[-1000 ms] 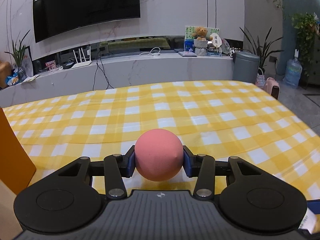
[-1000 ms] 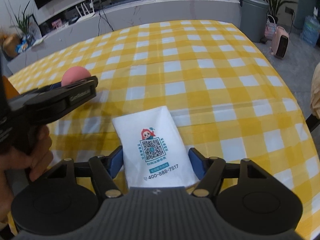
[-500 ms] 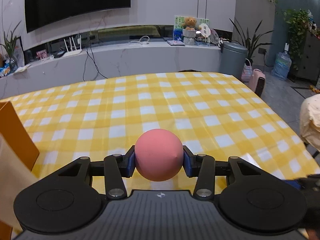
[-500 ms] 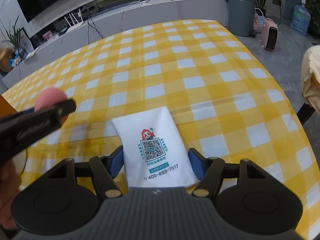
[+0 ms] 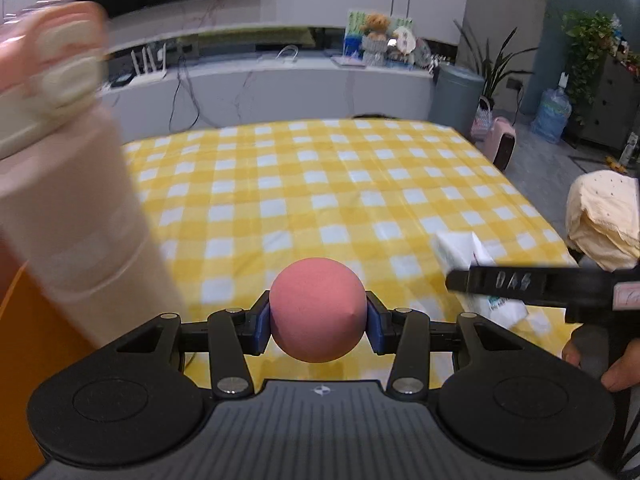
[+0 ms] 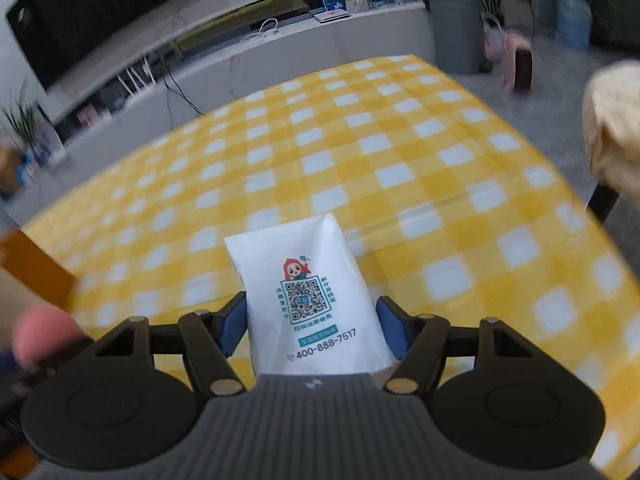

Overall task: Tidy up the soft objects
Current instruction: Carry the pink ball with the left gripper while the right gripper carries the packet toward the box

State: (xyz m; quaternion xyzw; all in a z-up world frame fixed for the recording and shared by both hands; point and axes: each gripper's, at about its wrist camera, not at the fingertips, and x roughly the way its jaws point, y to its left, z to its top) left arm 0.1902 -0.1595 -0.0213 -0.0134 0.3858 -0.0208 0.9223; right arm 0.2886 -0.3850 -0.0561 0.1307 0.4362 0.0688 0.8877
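My left gripper (image 5: 318, 316) is shut on a pink foam ball (image 5: 318, 310) and holds it above the yellow checked tablecloth (image 5: 320, 184). My right gripper (image 6: 310, 320) is shut on a white tissue pack (image 6: 308, 292) printed with a QR code, held above the cloth. The right gripper's side (image 5: 520, 282) and the pack (image 5: 464, 252) show at the right of the left wrist view. The ball shows blurred at the left edge of the right wrist view (image 6: 44, 330).
An orange box (image 5: 32, 344) stands at the left, with a blurred beige tall object (image 5: 68, 200) close to the camera. A chair with a cream cushion (image 5: 604, 216) is off the table's right edge. A grey bin (image 5: 458, 92) stands behind the table.
Both grippers have moved left and up with their loads. The beige object and orange box now fill the left of the left wrist view. The right gripper now shows on its right.
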